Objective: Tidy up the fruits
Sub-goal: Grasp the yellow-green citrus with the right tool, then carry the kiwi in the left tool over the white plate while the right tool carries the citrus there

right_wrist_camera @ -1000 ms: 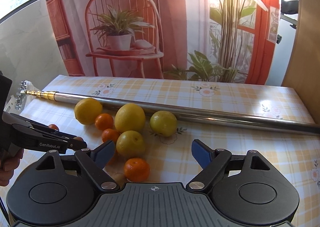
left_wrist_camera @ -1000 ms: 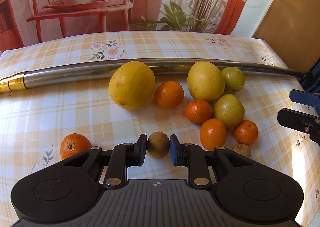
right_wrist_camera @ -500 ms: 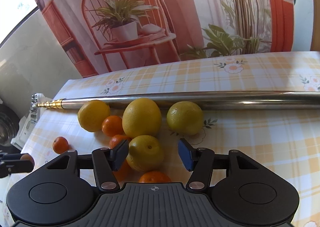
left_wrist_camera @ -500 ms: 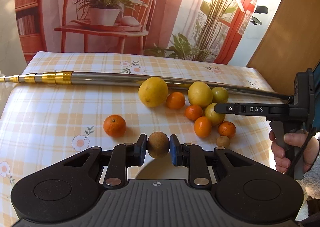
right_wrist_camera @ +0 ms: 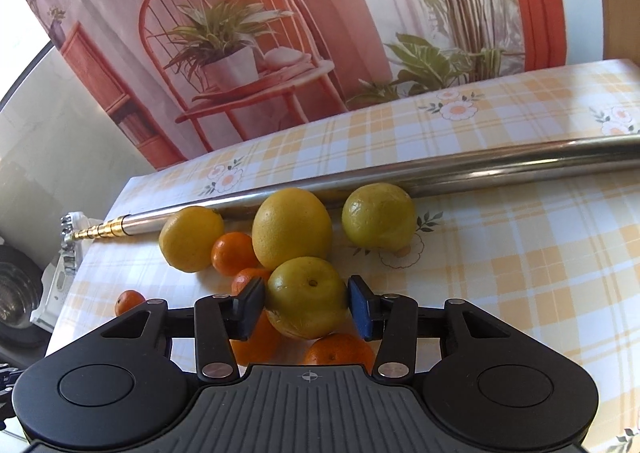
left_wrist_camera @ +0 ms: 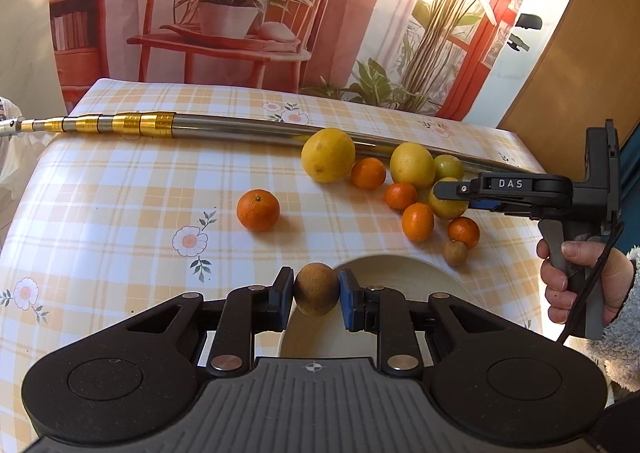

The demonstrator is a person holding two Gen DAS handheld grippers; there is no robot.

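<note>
My left gripper (left_wrist_camera: 316,293) is shut on a small brown round fruit (left_wrist_camera: 316,287), held over the left rim of a pale plate (left_wrist_camera: 404,273). A pile of yellow citrus and small oranges (left_wrist_camera: 400,195) lies by a metal pole. One orange (left_wrist_camera: 258,210) sits apart on the left, and a second brown fruit (left_wrist_camera: 455,253) lies near the plate. My right gripper (right_wrist_camera: 306,307) is shut on a yellow-green citrus (right_wrist_camera: 307,293) in the pile, both pads against its sides. In the left wrist view the right gripper (left_wrist_camera: 444,189) reaches into the pile, held by a hand (left_wrist_camera: 580,281).
A long steel pole with a gold telescopic end (left_wrist_camera: 168,124) lies across the far side of the checked tablecloth (left_wrist_camera: 120,193), right behind the fruit. Two large yellow fruits (right_wrist_camera: 292,227) and a green-yellow one (right_wrist_camera: 378,215) rest against the pole (right_wrist_camera: 500,169).
My left gripper has lifted and drawn back with the brown fruit, bringing the plate into view beneath it. My right gripper has moved in and closed on the yellow-green citrus.
</note>
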